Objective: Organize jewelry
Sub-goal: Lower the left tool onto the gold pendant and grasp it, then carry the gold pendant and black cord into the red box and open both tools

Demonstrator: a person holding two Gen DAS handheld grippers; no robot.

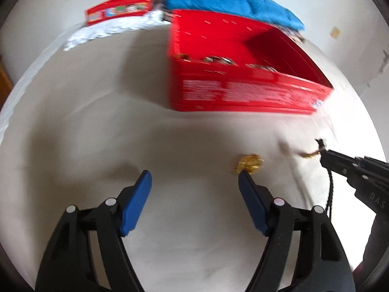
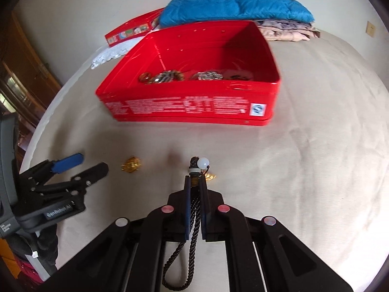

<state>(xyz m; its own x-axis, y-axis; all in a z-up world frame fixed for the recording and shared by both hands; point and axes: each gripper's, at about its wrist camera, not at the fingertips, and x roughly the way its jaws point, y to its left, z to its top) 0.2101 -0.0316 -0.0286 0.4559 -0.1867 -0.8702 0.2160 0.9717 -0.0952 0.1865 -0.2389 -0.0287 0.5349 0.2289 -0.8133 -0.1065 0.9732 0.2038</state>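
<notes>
So the right gripper (image 2: 194, 182) is clamped tight on a black cord necklace (image 2: 194, 209), the left gripper (image 1: 194, 177) gapes wide, gold trinket (image 1: 248, 163) at its 1 o'clock, red tin (image 2: 189, 107) at 12.

A pale plain wall (image 2: 85, 4) rises behind the cream bedspread (image 2: 316, 121), with brown wooden furniture (image 2: 26, 73) at left.

Both grippers are showing black plastic frames; the left gripper (image 1: 195, 175) is wearing blue finger pads (image 1: 136, 202) and white round studs; the right gripper (image 2: 194, 182) is showing pinkish studs beside dark blue pads.
</notes>
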